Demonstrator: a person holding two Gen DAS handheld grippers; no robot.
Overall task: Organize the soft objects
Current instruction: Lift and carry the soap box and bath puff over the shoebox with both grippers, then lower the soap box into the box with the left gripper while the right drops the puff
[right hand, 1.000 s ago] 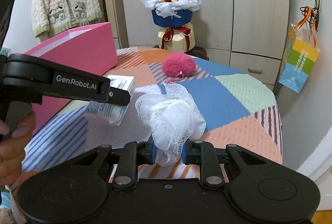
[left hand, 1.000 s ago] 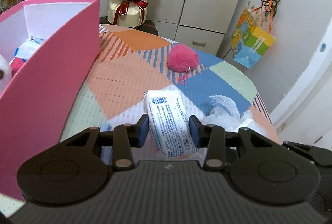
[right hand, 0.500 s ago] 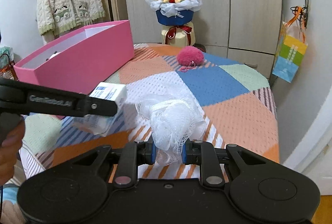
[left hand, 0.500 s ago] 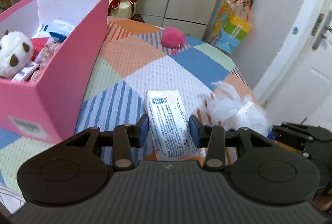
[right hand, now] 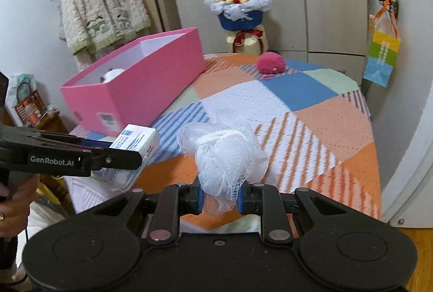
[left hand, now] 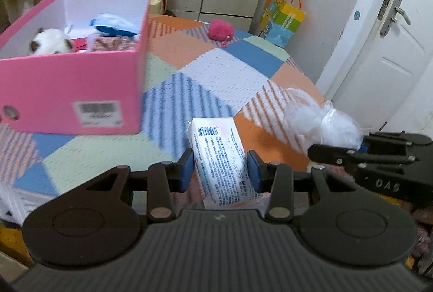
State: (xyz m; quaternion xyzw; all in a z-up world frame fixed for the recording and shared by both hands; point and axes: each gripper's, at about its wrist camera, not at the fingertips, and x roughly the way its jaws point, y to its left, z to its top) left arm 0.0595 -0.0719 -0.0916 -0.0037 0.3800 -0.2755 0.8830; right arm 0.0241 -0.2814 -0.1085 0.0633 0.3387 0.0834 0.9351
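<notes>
Tissue pack, white with blue barcode and small print, sits clamped between the blue pads of my left gripper, held up off the patchwork bedspread near its front edge; from the right wrist view the same pack sticks out past the left gripper's black side arm marked GenRobot.AI. My right gripper is closed on a white mesh bath pouf, netting bunched between the pads and puffing out above them, also lifted clear of the bedspread. In the left wrist view the pouf is off to the right, just beyond the right gripper's fingers. Pink box, open top, stands on the left part of the bed, barcode sticker on its near end; inside I see a white plush toy, a blue-and-white soft item and a pinkish patterned piece, details blurred. The box is ahead and left of the tissue pack, apart from it. A pink pompom lies alone on the far side of the bedspread, well apart from both grippers. Behind the bed a flower bouquet stands against the wardrobe doors, a colourful paper bag hangs on the right wall, and a knitted cardigan hangs on the left.
</notes>
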